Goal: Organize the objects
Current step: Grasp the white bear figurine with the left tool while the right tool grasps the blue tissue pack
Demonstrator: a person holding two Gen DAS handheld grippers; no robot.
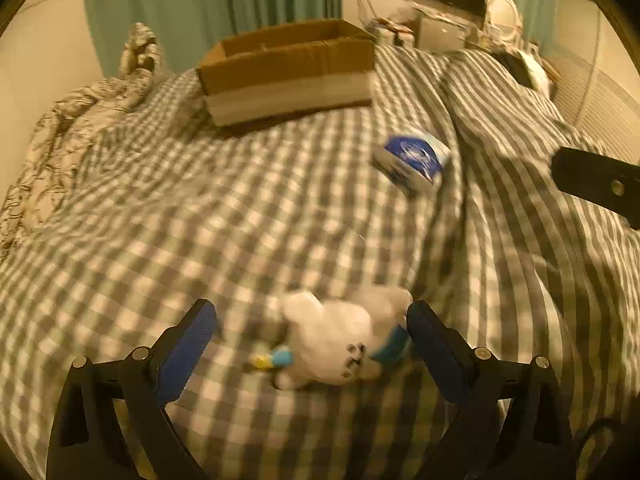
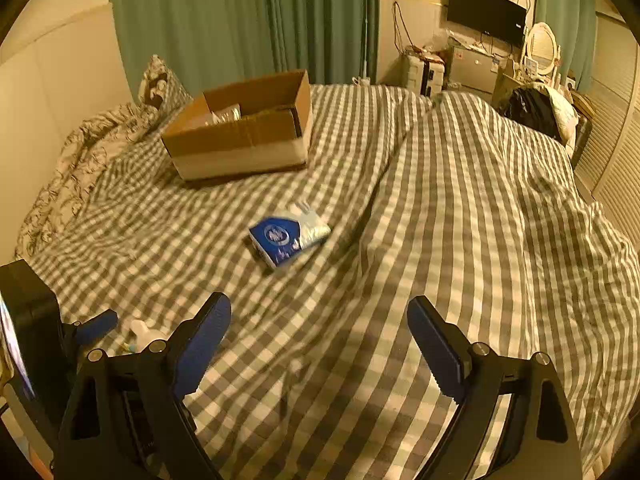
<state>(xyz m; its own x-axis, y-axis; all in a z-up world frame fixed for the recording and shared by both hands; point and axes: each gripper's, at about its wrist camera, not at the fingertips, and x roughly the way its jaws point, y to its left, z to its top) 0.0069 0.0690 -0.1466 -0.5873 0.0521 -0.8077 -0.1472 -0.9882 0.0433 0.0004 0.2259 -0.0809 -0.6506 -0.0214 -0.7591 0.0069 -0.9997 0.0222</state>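
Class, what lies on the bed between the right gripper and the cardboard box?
The blue tissue pack lies between the right gripper and the cardboard box, shown in the right wrist view.

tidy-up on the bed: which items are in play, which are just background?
In play:
- white plush toy, between the open left gripper fingers
- blue tissue pack
- cardboard box
- right gripper, open

Background:
- checked duvet
- monitor
- mirror
- green curtain
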